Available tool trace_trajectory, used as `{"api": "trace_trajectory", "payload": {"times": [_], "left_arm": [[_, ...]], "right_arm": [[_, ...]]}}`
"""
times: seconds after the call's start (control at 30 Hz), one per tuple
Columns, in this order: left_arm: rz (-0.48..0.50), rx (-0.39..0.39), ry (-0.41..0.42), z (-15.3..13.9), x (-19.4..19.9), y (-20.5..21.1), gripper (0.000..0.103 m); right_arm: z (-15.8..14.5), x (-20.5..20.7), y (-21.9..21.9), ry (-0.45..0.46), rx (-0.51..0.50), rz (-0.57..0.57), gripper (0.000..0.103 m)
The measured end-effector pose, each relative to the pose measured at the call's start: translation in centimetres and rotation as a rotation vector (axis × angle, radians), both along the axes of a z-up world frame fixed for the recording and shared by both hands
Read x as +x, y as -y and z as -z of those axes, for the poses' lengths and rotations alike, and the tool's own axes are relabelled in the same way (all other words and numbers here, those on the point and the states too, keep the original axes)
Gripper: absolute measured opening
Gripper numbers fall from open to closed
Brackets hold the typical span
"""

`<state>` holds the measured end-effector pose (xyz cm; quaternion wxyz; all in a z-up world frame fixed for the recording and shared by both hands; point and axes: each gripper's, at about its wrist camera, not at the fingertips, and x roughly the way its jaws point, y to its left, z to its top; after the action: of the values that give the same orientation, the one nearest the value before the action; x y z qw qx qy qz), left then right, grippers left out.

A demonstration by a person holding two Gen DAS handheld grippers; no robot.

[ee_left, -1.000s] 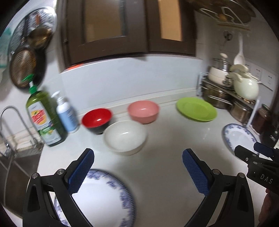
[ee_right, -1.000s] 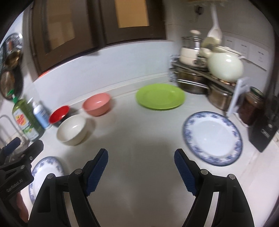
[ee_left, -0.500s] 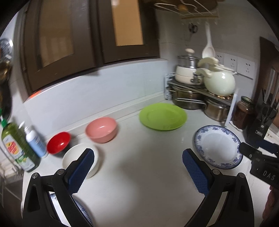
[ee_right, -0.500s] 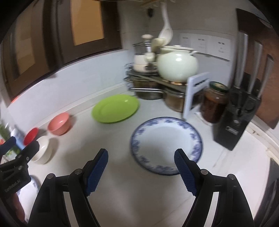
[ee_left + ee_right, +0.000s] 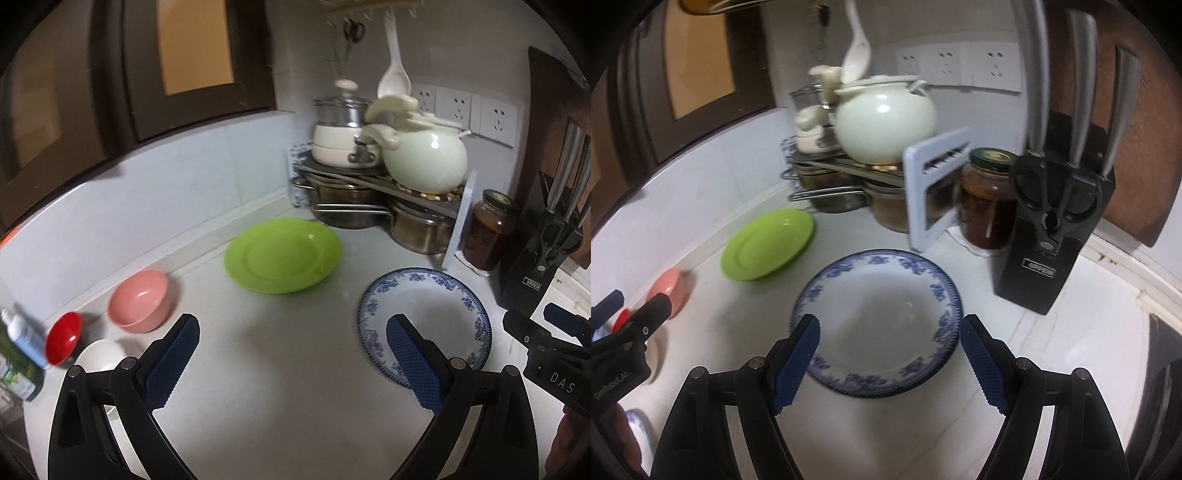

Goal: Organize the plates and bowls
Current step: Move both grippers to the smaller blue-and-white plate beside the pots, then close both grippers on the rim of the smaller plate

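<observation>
Broadly spread across the white counter (image 5: 288, 369): crockery lying loose and unstacked. Largest among it, a blue-rimmed plate (image 5: 875, 317) flat on the surface, just ahead of the right gripper (image 5: 888, 354), jaws wide apart and empty, roughly spanning the plate's near rim. Probably ceramic, so stiff, fairly heavy, glazed and slippery, likely to chip if dropped; best taken at the raised rim, one pad over the edge and one beneath, since lying flat leaves little to pinch. Beyond and to its left, a green plate (image 5: 282, 254), possibly plastic and lighter, near the pot rack (image 5: 373, 184). Smaller, farther left: a pink bowl (image 5: 139, 300), then a white bowl (image 5: 99, 356) partly behind the left gripper (image 5: 291, 363), likewise spread open and holding nothing, hovering over bare counter. Smallest, a red bowl (image 5: 62, 336) beside the bottles. Bowls easiest gripped across the wall at the lip. Close by on the right, a knife block (image 5: 1056, 229) and a jar (image 5: 990, 199), worth avoiding during any lift.
</observation>
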<state>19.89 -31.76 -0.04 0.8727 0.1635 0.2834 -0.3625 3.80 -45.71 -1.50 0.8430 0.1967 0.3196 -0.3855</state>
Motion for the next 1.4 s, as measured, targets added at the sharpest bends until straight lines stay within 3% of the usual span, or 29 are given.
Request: {"api": "trace_trajectory", "payload": {"times": [0.37,0.73,0.9,1.13,1.4], "left_arm": [[0.060,0.093,-0.120,4.2,2.2,6.5,0.103],[0.107,0.200,-0.160,9.3,3.4,11.9,0.099],[0.123,0.221,-0.200,11.1,3.9,13.3,0.094],[0.128,0.235,-0.251,12.6,4.5,14.8,0.088],[0.134,0.257,-0.284,13.8,5.1,15.8,0.071]], "right_arm": [[3.9,0.9,5.4,-0.048,0.078,0.075,0.079],[7.7,2.1,9.2,-0.114,0.128,0.121,0.078],[9.0,2.4,10.5,-0.135,0.142,0.129,0.078],[10.8,2.6,11.8,-0.143,0.197,0.140,0.066],[11.6,3.0,12.3,-0.163,0.212,0.129,0.059]]}}
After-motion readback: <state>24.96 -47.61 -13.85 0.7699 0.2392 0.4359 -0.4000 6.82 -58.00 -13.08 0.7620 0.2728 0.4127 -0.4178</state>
